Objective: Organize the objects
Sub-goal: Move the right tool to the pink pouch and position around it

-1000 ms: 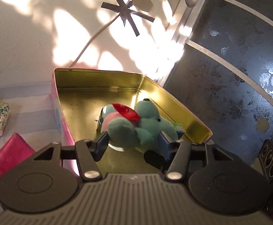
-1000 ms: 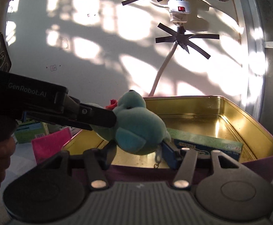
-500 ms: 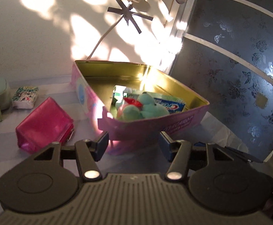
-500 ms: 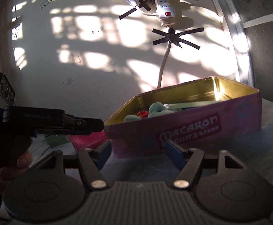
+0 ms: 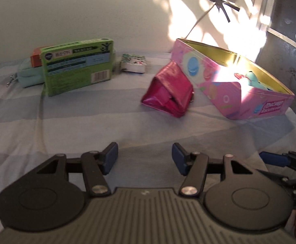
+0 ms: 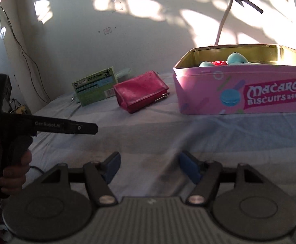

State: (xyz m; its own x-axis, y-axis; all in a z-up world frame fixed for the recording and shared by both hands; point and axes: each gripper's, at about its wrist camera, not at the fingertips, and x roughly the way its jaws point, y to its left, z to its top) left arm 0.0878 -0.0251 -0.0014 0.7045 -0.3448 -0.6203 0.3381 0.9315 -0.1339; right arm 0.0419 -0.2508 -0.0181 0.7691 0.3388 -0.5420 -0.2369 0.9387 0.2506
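Fingers (image 5: 111, 159) of the left gripper (image 5: 144, 159) stand apart with nothing between them, low over a striped bed sheet (image 5: 86, 126) in the left wrist view. Far and a little right of them lies a red purse (image 5: 169, 93), one end toward the camera and its long axis running away to the far right, just beside the near-left wall of a pink biscuit tin (image 5: 229, 93); whether the two touch I cannot tell. A teal plush toy (image 5: 253, 80) lies inside the tin. Far left stands a green box (image 5: 78, 65) on its long edge, with a pale blue pouch (image 5: 28, 75) and an orange box (image 5: 36, 58) behind it, and a small patterned packet (image 5: 133, 63) to its right. One blue finger of the right gripper (image 5: 275, 159) shows at the right edge. In the right wrist view the right gripper (image 6: 149, 167) also has its fingers (image 6: 112, 166) spread and empty over the sheet. From here the purse (image 6: 140, 90) lies far and slightly left, broadside on, with the tin (image 6: 243, 93) to its right and the green box (image 6: 96, 88) to its left. The left gripper (image 6: 87, 128), held in a hand (image 6: 11, 172), points across from the left. If the purse goes next, it seems to lie more squarely ahead of the left fingers, which would have to close across its narrow end.
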